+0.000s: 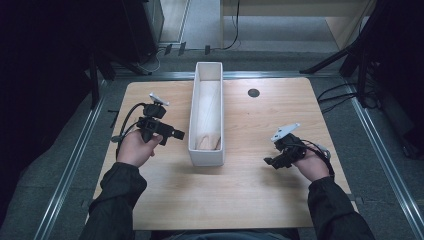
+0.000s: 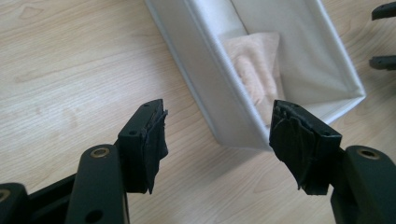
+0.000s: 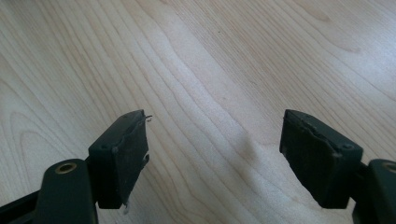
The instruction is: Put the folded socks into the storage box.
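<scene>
Centrally, white bin (image 1: 206,150) holds pink cloth (image 1: 207,141); left tongs (image 2: 217,140), right tongs (image 3: 212,154) released, empty.

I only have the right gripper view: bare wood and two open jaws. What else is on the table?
Observer: A long, narrow white bin stands on the table, lengthwise down the middle, between the two hands.
Operator: Anything in it?
Observer: Yes, a pale pink cloth lies inside, at the end nearer the person.
Operator: Where's the left gripper?
Observer: The left gripper is beside the bin's near corner, jaws open with nothing between them, pointing toward it.
Operator: And mine, relative to the bin?
Observer: The right gripper hangs over bare wood on the bin's other side, well apart from it, jaws open and empty.
</scene>
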Demonstrator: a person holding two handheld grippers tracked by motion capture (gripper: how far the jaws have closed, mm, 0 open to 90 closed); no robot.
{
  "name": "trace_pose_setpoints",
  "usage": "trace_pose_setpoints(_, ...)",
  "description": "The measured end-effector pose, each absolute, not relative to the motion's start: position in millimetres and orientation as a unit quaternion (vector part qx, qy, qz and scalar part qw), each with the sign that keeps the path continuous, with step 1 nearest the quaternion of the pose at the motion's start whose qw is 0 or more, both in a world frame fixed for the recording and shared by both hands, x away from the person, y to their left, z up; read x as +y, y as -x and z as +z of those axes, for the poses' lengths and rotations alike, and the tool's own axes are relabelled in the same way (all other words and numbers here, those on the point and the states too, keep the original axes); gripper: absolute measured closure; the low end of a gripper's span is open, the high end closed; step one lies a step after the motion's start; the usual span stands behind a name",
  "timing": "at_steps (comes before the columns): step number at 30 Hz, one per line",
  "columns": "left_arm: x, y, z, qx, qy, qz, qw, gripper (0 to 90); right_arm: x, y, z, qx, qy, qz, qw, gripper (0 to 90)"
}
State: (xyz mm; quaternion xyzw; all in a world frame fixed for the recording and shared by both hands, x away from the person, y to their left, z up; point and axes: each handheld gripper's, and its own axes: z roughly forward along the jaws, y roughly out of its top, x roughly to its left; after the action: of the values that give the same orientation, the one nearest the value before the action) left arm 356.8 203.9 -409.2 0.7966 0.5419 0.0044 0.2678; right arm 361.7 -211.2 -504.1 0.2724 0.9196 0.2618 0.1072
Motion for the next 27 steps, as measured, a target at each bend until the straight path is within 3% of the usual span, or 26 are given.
trace_pose_setpoints(12,221.6,-358.7,-447.7,0.548,-0.787,0.007,0.281,36.5,-212.1,-359.0,-499.9,0.907,-0.283,0.293,0.103,23.4)
trace_pose_setpoints(27,245.9,-347.8,-468.5,0.55,-0.785,0.003,0.285,36.0,-221.1,-357.8,-497.1,0.9,-0.297,0.297,0.113,23.4)
